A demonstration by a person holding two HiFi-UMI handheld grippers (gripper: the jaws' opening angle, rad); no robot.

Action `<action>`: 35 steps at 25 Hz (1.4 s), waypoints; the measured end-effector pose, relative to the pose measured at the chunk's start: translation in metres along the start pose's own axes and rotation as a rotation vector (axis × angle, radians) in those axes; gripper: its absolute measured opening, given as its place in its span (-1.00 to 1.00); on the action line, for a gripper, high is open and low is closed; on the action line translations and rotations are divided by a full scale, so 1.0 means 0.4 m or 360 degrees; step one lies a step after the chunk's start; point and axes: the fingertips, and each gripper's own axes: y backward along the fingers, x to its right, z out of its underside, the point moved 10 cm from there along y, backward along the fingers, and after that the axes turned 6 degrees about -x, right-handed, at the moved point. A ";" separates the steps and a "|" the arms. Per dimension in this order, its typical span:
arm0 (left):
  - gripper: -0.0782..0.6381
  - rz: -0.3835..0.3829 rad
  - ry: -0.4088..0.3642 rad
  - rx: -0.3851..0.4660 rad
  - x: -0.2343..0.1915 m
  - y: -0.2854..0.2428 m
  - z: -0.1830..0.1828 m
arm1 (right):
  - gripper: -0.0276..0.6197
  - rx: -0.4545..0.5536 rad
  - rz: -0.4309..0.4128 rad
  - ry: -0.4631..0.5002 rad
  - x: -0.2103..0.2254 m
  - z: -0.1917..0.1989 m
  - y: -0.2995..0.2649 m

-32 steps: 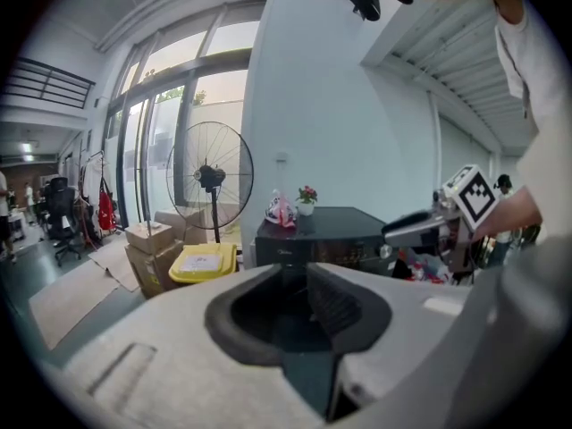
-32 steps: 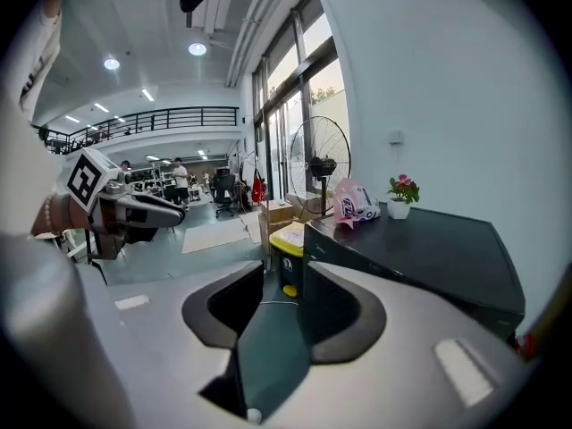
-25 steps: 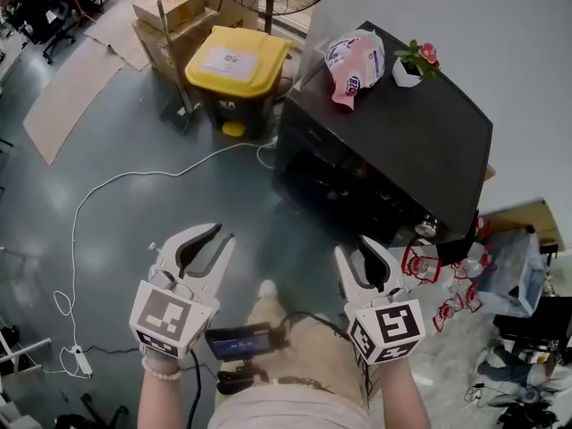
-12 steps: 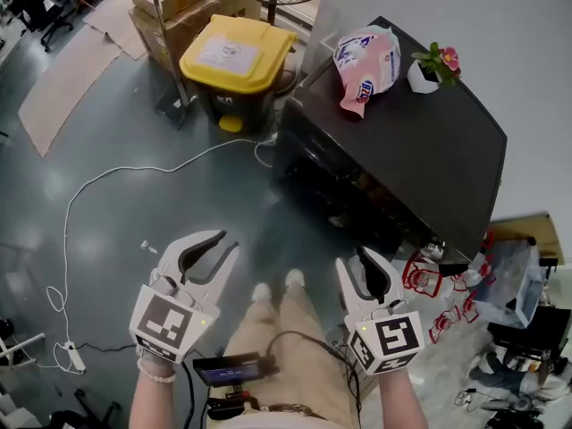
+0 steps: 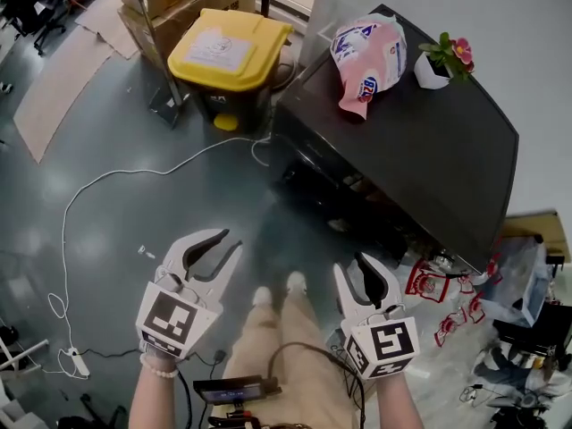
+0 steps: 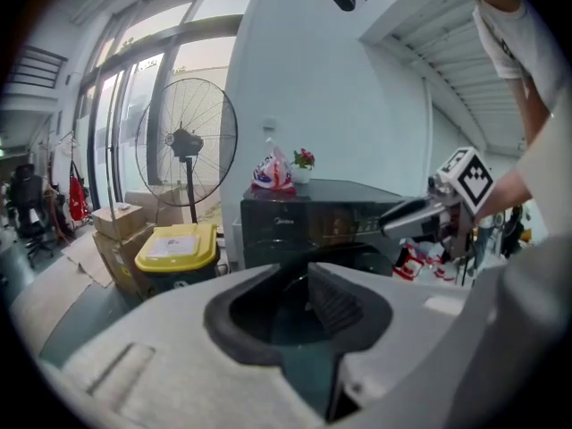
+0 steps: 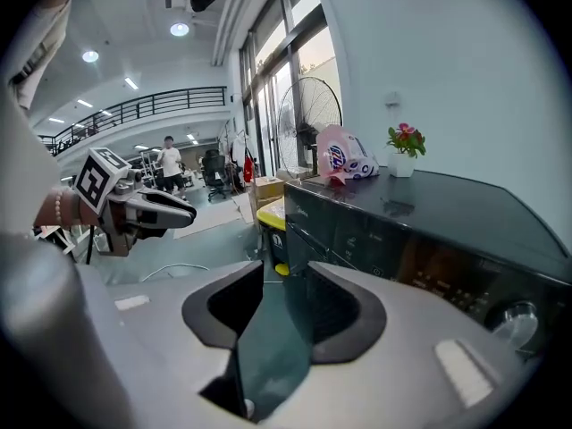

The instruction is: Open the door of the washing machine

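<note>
My left gripper and right gripper hang with jaws apart and empty, well short of the glossy black front-loading washing machine ahead. Its door on the dark front looks rigid, latched and slick, so I'd hook its edge recess, which I can't yet make out. The yellow-lidded bin beside it and the white floor cable seem clear of the swing.
</note>
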 end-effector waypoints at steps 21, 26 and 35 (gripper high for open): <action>-0.42 0.0159 -0.0201 -0.0136 -0.067 -0.296 0.125 | -0.49 -0.0085 0.0055 -0.0150 0.068 0.135 -0.116; -0.41 0.0173 -0.0232 -0.0167 -0.078 -0.364 0.149 | -0.50 -0.0082 0.0074 -0.0184 0.089 0.157 -0.133; -0.37 0.0188 -0.0278 -0.0242 -0.105 -0.485 0.197 | -0.49 -0.0093 0.0072 -0.0194 0.121 0.195 -0.161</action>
